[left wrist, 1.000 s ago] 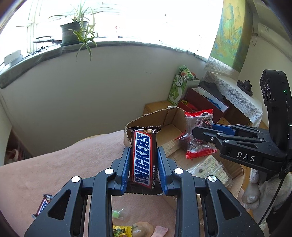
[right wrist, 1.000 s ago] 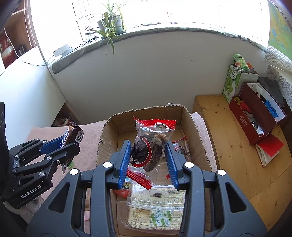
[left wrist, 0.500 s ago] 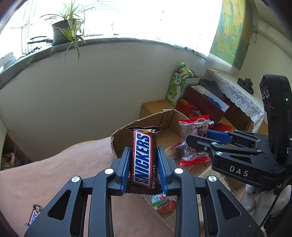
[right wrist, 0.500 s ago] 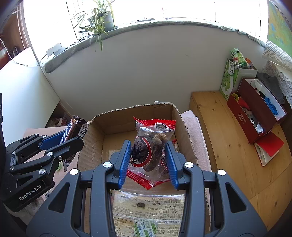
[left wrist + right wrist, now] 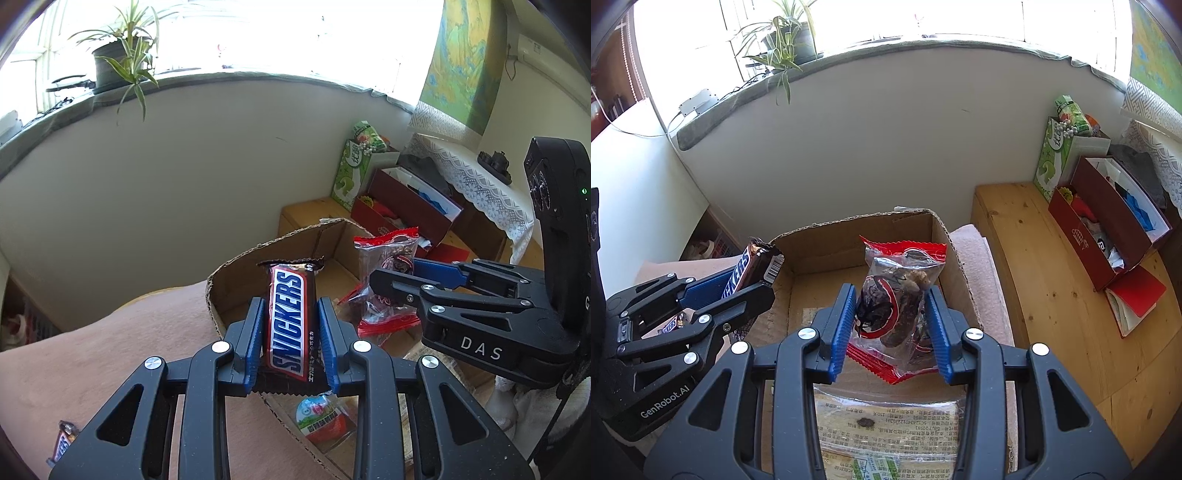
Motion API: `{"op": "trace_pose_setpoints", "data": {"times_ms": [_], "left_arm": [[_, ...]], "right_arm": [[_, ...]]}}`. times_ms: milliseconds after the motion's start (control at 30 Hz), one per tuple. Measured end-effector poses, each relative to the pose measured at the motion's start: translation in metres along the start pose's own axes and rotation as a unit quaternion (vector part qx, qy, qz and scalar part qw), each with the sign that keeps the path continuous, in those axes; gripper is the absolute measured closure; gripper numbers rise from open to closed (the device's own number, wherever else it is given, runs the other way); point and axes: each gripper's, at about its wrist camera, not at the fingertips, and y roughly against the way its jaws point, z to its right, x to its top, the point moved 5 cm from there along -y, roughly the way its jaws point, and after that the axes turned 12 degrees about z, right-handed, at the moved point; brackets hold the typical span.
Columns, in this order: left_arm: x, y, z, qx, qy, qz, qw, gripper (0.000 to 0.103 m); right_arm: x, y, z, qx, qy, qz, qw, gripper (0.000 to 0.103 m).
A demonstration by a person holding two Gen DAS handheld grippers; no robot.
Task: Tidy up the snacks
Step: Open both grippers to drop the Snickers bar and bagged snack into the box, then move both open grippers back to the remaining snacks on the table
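My left gripper (image 5: pixel 290 325) is shut on a Snickers bar (image 5: pixel 290 317), held upright just over the left wall of an open cardboard box (image 5: pixel 236 288). In the right wrist view the same bar (image 5: pixel 753 267) pokes out of the left gripper (image 5: pixel 753 291) at the box's left rim. My right gripper (image 5: pixel 890 321) is shut on a clear, red-edged snack bag (image 5: pixel 897 295) above the inside of the box (image 5: pixel 849 236). That bag (image 5: pixel 388 266) and the right gripper (image 5: pixel 388 277) also show at the right of the left wrist view.
A flat printed packet (image 5: pixel 886 428) lies on the box floor, and a round red-and-green snack (image 5: pixel 321 417) sits near its front corner. Another small Snickers (image 5: pixel 61 445) lies on the pink cloth (image 5: pixel 110 354). A wooden bench (image 5: pixel 1052 288) holds a red box and a green carton.
Both grippers have shifted toward the box with their snacks. The Snickers bar now hangs over the box's left wall, and the box fills more of each view.
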Motion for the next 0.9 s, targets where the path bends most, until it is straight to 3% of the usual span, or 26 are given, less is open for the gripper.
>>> {"op": "trace_pose_setpoints", "data": {"times_ms": [300,400,900], "left_arm": [[0.005,0.004,0.001,0.006,-0.001,0.008,1.0000,0.076],[0.006,0.006,0.002,0.007,-0.002,0.010,0.9999,0.076],[0.007,0.048,0.001,0.012,-0.010,0.041,0.9991,0.076]], "right_arm": [[0.001,0.003,0.000,-0.011,0.007,0.002,1.000,0.060],[0.002,0.006,0.001,-0.018,0.007,0.007,1.000,0.045],[-0.001,0.036,-0.015,-0.025,0.034,0.033,0.999,0.044]]}}
